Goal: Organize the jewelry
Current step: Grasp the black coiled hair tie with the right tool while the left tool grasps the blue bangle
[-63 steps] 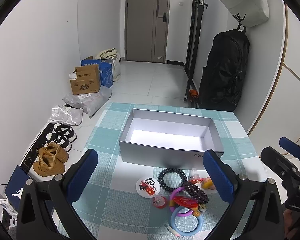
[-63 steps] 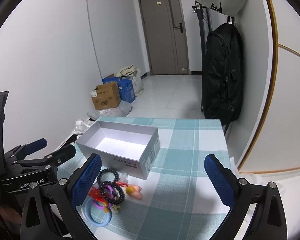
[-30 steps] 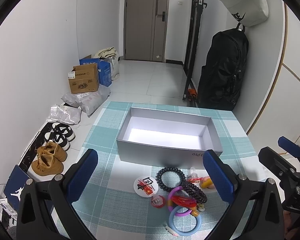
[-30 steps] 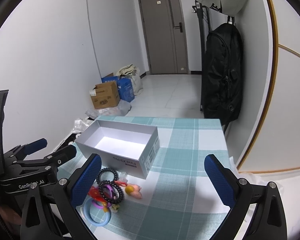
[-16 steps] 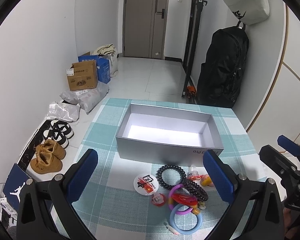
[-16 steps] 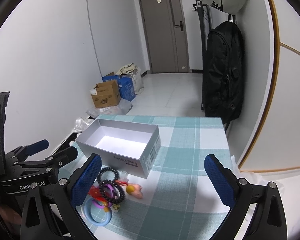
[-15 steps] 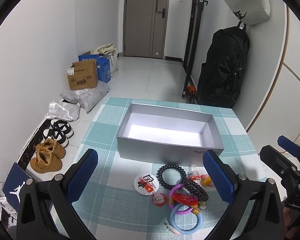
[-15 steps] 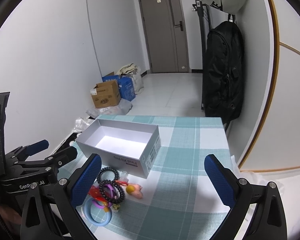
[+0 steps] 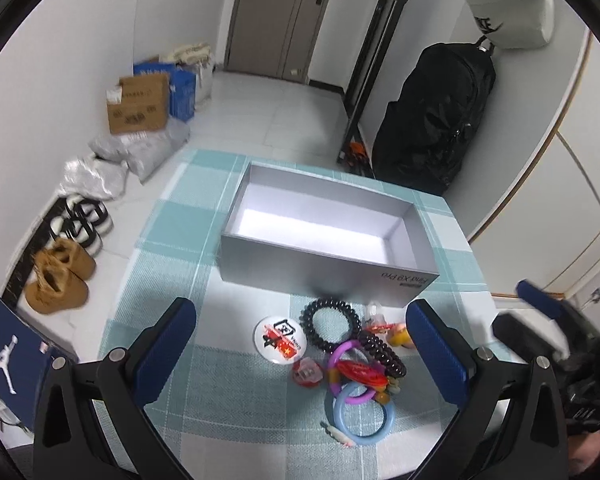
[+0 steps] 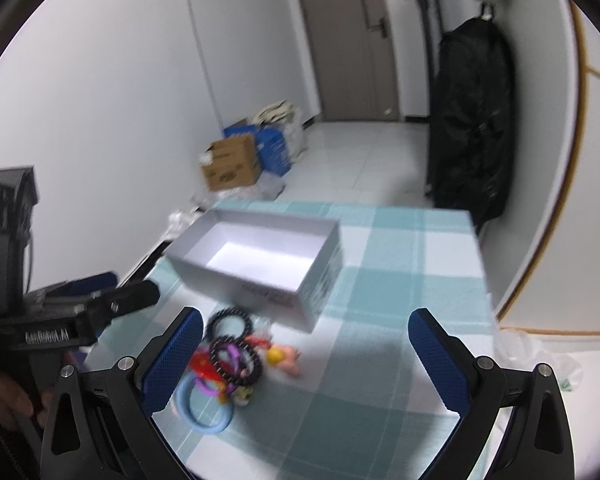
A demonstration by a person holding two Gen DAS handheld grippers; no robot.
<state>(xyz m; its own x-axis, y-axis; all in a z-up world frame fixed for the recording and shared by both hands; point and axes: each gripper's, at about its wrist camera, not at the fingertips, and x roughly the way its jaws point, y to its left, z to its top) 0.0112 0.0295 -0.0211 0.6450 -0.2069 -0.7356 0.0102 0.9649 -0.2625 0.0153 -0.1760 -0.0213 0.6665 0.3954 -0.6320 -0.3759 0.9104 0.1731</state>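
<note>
An empty grey box (image 9: 324,236) (image 10: 260,258) sits open on the teal checked tablecloth (image 9: 168,280). In front of it lies a heap of jewelry: a black coil bracelet (image 9: 330,323) (image 10: 230,326), a dark bead bracelet (image 9: 382,354), a purple ring (image 9: 346,364), a light blue bangle (image 9: 360,412) (image 10: 202,408), a round badge (image 9: 278,338) and small red and yellow pieces. My left gripper (image 9: 300,348) hovers open above the heap. My right gripper (image 10: 300,356) is open to the heap's right, holding nothing.
Shoes (image 9: 58,276), cardboard boxes (image 9: 138,104) and plastic bags lie on the floor left of the table. A black backpack (image 9: 436,120) hangs by the far right corner. The cloth right of the box (image 10: 412,272) carries nothing.
Both grippers have dropped and moved forward toward the jewelry heap, which now looks larger and closer. The right wrist view is blurred by motion. Neither gripper has closed.
</note>
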